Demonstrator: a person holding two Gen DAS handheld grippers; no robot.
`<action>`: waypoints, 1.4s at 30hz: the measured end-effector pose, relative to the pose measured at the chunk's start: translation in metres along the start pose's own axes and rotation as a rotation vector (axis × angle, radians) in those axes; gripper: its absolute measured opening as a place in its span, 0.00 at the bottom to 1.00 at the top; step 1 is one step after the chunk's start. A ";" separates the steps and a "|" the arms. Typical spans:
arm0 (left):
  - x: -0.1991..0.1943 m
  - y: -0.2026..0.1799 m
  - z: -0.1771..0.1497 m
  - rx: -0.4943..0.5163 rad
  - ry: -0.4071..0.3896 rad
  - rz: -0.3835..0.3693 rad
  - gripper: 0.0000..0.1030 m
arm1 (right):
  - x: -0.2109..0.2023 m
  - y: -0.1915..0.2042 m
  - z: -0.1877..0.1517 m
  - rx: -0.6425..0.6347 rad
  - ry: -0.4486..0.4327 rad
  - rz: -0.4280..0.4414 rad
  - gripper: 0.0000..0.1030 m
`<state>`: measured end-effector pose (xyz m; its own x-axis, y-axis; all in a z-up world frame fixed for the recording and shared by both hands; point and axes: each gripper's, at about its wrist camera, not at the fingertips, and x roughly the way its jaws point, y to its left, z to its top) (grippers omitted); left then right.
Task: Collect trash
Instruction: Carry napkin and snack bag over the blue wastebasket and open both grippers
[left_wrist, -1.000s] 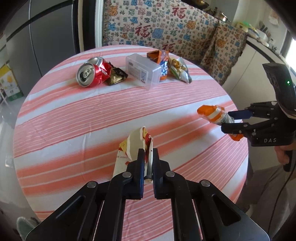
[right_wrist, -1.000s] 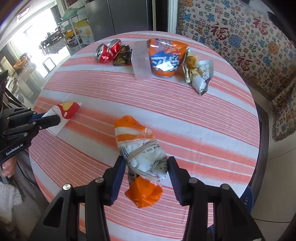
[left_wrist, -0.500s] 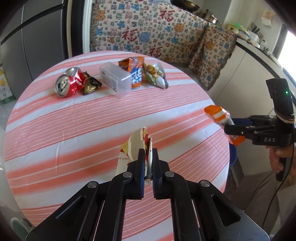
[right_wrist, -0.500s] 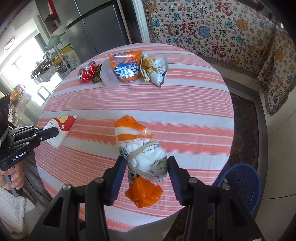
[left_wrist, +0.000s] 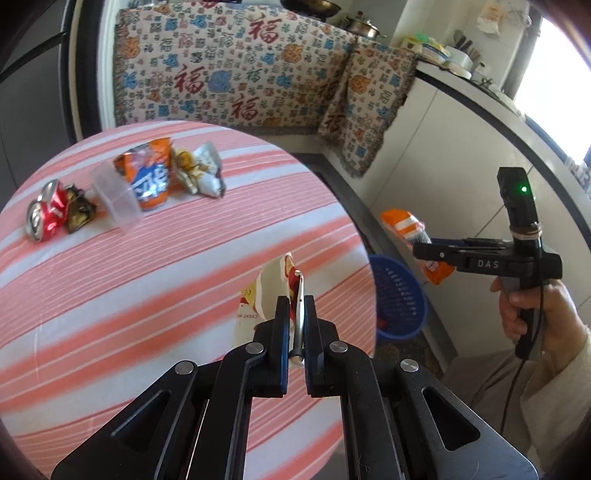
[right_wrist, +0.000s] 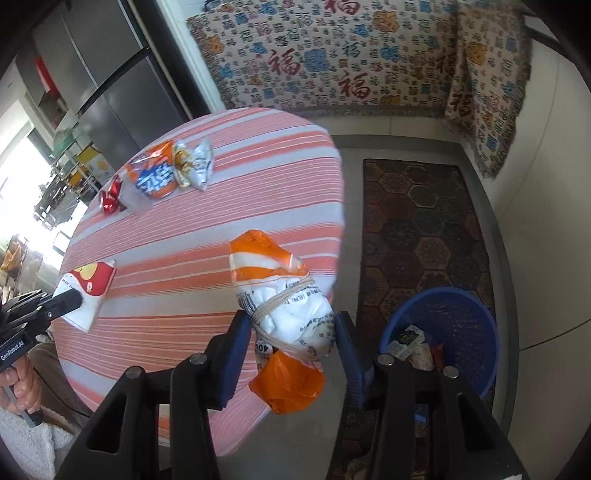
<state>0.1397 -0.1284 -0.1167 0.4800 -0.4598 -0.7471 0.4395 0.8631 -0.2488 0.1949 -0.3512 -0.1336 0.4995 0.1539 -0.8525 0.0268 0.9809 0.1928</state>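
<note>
Right gripper (right_wrist: 291, 332): clamped across the middle of the tied orange-and-white bag (right_wrist: 284, 314); bag hangs just past the table's near right edge, short of the blue basket (right_wrist: 476, 354).
Left gripper (left_wrist: 295, 321): clenched on the flat red-and-white wrapper (left_wrist: 271, 291), held on edge above the table's right edge.
Step in hand (judged): carry both pieces to the basket on the floor, right of the table.
Right-hand advice: bring the bag fully over the basket's rim before letting go; orange tail dangles and could catch the rim.
Left-hand advice: thin wrapper may flutter; release low, inside the rim.
Striped table (left_wrist: 147, 288), far edge: crushed red can (left_wrist: 46, 216), clear tub (left_wrist: 116, 197), orange snack bag (left_wrist: 149, 177), silver wrapper (left_wrist: 199, 171) remain.
</note>
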 end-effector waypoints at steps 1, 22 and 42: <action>0.006 -0.011 0.004 0.012 0.005 -0.016 0.04 | -0.002 -0.011 -0.002 0.018 -0.005 -0.014 0.46; 0.167 -0.195 0.048 0.161 0.122 -0.199 0.04 | 0.009 -0.196 -0.049 0.330 -0.020 -0.200 0.46; 0.269 -0.226 0.031 0.162 0.236 -0.239 0.30 | 0.026 -0.266 -0.065 0.502 -0.040 -0.134 0.48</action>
<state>0.1934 -0.4539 -0.2425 0.1690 -0.5671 -0.8061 0.6414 0.6843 -0.3470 0.1442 -0.6005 -0.2384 0.4954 0.0165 -0.8685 0.5002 0.8119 0.3008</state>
